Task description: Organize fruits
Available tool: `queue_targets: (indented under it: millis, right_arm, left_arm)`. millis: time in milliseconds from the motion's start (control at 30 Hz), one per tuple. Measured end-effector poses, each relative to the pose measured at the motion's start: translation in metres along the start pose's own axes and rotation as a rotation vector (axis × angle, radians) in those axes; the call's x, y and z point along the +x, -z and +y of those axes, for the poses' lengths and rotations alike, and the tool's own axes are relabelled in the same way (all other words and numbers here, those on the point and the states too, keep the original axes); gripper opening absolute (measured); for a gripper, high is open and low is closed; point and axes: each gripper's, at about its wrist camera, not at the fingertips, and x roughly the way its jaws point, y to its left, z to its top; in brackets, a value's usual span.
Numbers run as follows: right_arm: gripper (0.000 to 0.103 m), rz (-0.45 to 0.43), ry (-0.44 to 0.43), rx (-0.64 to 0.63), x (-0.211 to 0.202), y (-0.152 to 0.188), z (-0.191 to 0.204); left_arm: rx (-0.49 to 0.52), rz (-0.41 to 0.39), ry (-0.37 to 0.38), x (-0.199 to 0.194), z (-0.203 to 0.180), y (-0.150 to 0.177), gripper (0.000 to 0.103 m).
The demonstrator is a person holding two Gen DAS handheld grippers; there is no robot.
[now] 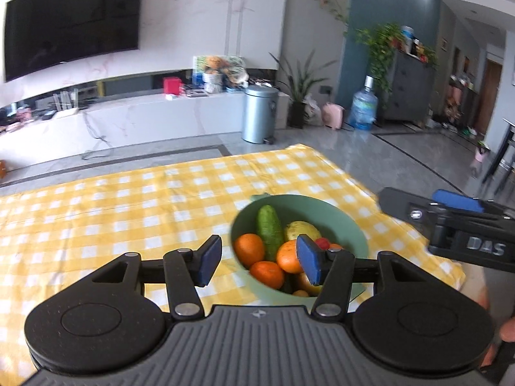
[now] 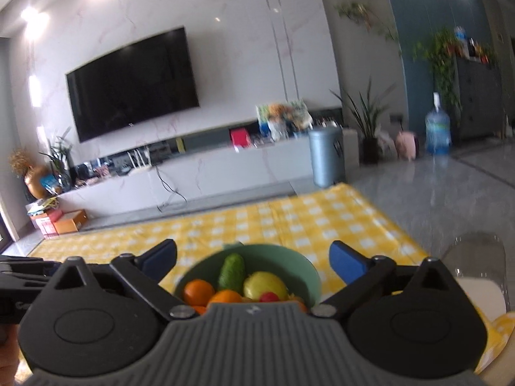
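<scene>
A green bowl (image 1: pixel 351 225) sits on the yellow checked tablecloth (image 1: pixel 128 212). It holds a green cucumber (image 1: pixel 269 230), a yellow lemon (image 1: pixel 301 229), several oranges (image 1: pixel 248 248) and a small red fruit (image 1: pixel 322 243). My left gripper (image 1: pixel 259 262) is open and empty, above the bowl's near left side. My right gripper (image 2: pixel 252 262) is open and empty, above the bowl (image 2: pixel 289 260) with its cucumber (image 2: pixel 231 271) and lemon (image 2: pixel 264 285). The right gripper also shows at the right edge of the left wrist view (image 1: pixel 450 222).
The tablecloth's far edge (image 1: pixel 225 157) borders grey floor. A grey bin (image 1: pixel 259 112), a plant pot (image 1: pixel 297 114) and a water bottle (image 1: pixel 363 109) stand beyond, by a white TV bench (image 1: pixel 128 122). A white plate (image 2: pixel 482 292) lies right of the bowl.
</scene>
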Motion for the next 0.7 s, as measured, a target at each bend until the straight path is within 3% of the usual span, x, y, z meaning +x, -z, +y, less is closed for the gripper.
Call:
queue_targets:
  millis: [300, 467, 700]
  right_arm:
    - [0.099, -0.083, 0.008, -0.071, -0.041, 0.013, 0.025]
    - [0.099, -0.096, 0.050, -0.092, -0.051, 0.033, 0.030]
    - [0.099, -0.032, 0.065, -0.100, -0.043, 0.057, 0.029]
  left_arm:
    - [-0.018, -0.052, -0.144, -0.028, 0.011, 0.019, 0.063]
    - [-0.057, -0.097, -0.186, -0.036, 0.018, 0.034, 0.079]
    - [-0.009, -0.102, -0.232, -0.035, 0.013, 0.049, 0.083]
